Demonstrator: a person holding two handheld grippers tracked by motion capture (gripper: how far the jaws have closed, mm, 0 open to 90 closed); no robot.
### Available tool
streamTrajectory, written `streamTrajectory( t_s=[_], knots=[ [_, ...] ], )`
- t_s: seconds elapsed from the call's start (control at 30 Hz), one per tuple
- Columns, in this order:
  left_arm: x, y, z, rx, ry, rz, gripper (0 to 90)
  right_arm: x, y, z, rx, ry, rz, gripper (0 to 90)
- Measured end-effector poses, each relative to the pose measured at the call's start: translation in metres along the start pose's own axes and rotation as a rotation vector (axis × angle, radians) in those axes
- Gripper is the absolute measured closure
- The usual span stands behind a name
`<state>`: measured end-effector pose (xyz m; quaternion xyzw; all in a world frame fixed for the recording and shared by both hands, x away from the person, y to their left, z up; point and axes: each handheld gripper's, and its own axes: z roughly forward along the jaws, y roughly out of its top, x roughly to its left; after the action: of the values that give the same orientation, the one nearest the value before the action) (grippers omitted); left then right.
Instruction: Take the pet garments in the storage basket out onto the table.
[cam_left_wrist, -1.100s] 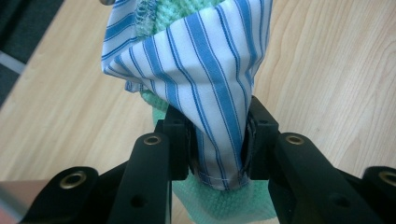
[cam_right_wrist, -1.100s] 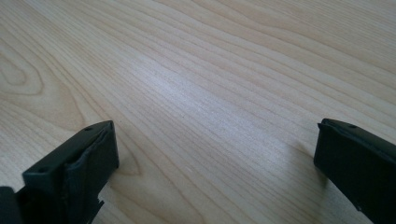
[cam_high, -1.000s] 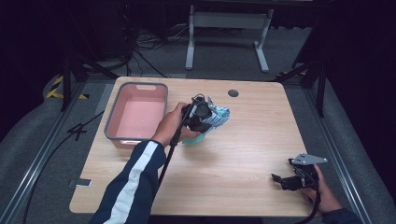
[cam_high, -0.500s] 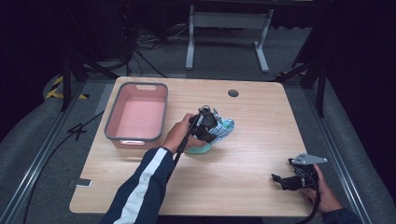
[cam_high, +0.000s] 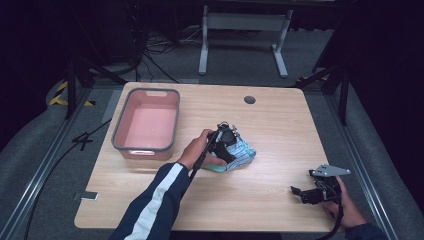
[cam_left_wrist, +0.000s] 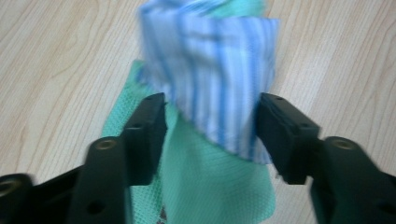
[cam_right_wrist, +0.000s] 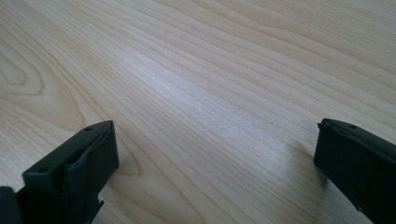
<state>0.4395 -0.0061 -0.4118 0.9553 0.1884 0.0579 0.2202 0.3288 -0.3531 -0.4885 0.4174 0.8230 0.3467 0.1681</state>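
A bundled cloth, blue-and-white striped (cam_left_wrist: 210, 70) over a green mesh piece (cam_left_wrist: 205, 186), lies on the wooden table (cam_high: 280, 130) near its middle. My left gripper (cam_high: 227, 145) points down onto the cloth bundle (cam_high: 243, 152). In the left gripper view its jaws press the striped folds from both sides, left gripper (cam_left_wrist: 210, 126) shut on the bundle. My right gripper (cam_high: 300, 193) rests low near the table's front right corner, held by a hand. In its own view the right gripper (cam_right_wrist: 215, 154) stands wide open over bare wood.
A pink bin with a grey rim (cam_high: 117, 131) stands at the table's left, nothing visible inside. A dark round grommet (cam_high: 249, 99) sits near the far edge. Beyond the table are a dark floor, cables and a metal stand (cam_high: 240, 30).
My left gripper has brought the cloth bundle nearer the person and slightly right across the table. The right gripper has stayed put.
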Motion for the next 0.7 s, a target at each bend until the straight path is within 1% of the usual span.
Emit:
streamTrajectory(
  t_s=[0.03, 0.07, 0.1, 0.2, 0.23, 0.27, 0.33, 0.4, 0.47, 0.5, 0.57, 0.63, 0.67, 0.7],
  knots=[
    [0.0, 0.0, -0.001, 0.007, 0.005, 0.004, 38.2, 0.0, 0.0, 0.0, 0.0, 0.0, -0.001, 0.3],
    [-0.001, 0.0, -0.002, -0.005, 0.014, 0.004, 36.4, 0.0, 0.0, 0.0, 0.0, 0.0, -0.001, 0.3],
    [-0.001, 0.0, -0.003, -0.005, 0.011, 0.004, 33.4, 0.0, 0.0, 0.0, 0.0, 0.0, -0.001, 0.2],
    [-0.002, 0.0, -0.007, -0.011, 0.009, 0.007, 28.4, 0.0, 0.0, 0.0, 0.0, 0.0, -0.001, 0.2],
    [-0.003, -0.001, -0.008, -0.023, 0.013, 0.009, 27.4, 0.0, 0.0, 0.0, 0.0, 0.0, -0.001, 0.2],
    [-0.003, -0.002, -0.01, -0.025, 0.013, 0.001, 26.2, 0.0, 0.0, 0.0, 0.0, 0.0, -0.001, 0.3],
    [-0.004, -0.003, -0.015, -0.037, 0.014, -0.001, 23.1, 0.0, 0.0, 0.0, 0.0, 0.0, 0.0, 0.3],
    [-0.003, -0.004, -0.02, -0.043, 0.033, 0.011, 21.1, 0.0, 0.0, 0.0, 0.0, 0.0, -0.001, 0.3],
    [-0.004, -0.007, -0.024, -0.05, 0.033, 0.01, 19.3, 0.0, 0.0, 0.0, 0.0, 0.0, 0.0, 0.2],
    [-0.004, -0.007, -0.026, -0.05, 0.037, 0.019, 18.5, 0.0, 0.0, 0.0, 0.0, 0.0, -0.001, 0.2],
    [-0.004, -0.009, -0.029, -0.059, 0.048, 0.009, 20.3, 0.0, 0.0, 0.0, 0.0, 0.0, -0.001, 0.3],
    [-0.005, -0.011, -0.032, -0.061, 0.055, 0.014, 20.4, 0.0, 0.0, 0.0, 0.0, 0.0, 0.0, 0.2],
    [-0.007, -0.013, -0.035, -0.068, 0.051, 0.024, 20.5, 0.0, 0.0, 0.0, 0.0, 0.0, -0.001, 0.2],
    [-0.01, -0.015, -0.038, -0.077, 0.057, 0.027, 20.2, 0.0, 0.0, 0.0, 0.0, 0.0, 0.0, 0.2]
  ],
)
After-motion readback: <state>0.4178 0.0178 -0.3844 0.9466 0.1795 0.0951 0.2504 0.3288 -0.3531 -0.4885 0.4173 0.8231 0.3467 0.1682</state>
